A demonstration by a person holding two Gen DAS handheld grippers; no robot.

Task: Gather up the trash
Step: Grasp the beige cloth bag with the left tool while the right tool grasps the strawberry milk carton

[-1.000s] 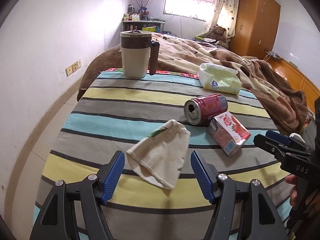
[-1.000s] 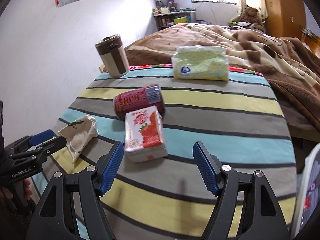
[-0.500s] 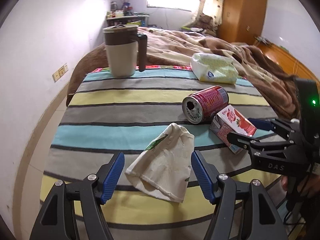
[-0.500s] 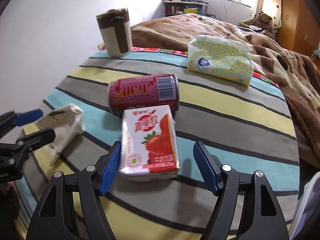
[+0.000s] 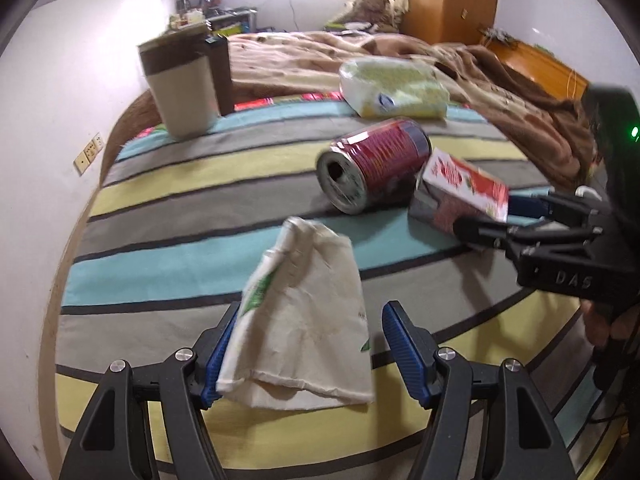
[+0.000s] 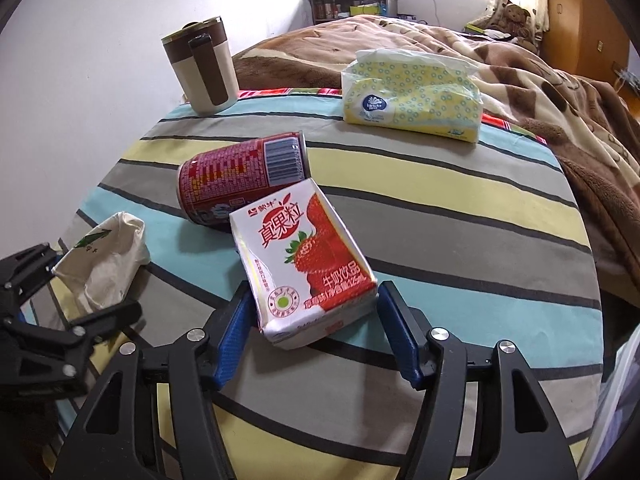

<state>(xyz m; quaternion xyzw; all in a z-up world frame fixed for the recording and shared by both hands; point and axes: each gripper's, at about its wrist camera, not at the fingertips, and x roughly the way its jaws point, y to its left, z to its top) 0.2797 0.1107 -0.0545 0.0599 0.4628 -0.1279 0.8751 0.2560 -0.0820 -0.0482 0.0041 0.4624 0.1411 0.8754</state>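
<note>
Left wrist view: the left gripper (image 5: 306, 344) reaches down over a crumpled paper bag (image 5: 304, 324) lying on the striped tablecloth (image 5: 180, 208). Its jaws stand apart with the bag between them; the left pad sits right against the bag's edge, the right pad is clear of it, so nothing is clamped. Beyond the bag a red can (image 5: 376, 168) lies on its side, open end toward this camera, and the strawberry milk carton (image 5: 460, 188) leans against it.

From the right wrist, the right gripper (image 6: 316, 326) has just been closing, and its blue pads now sit against both sides of the carton (image 6: 304, 260), whose near end is tilted up off the cloth while its far end touches the can (image 6: 240, 172). The bag (image 6: 104, 264) shows at the left, between the other gripper's fingers.

At the far edge of the table stand a brown-and-cream lidded mug (image 6: 204, 68) and a yellow tissue pack (image 6: 412, 96), well apart. A brown blanket (image 6: 520, 76) covers the bed behind.
</note>
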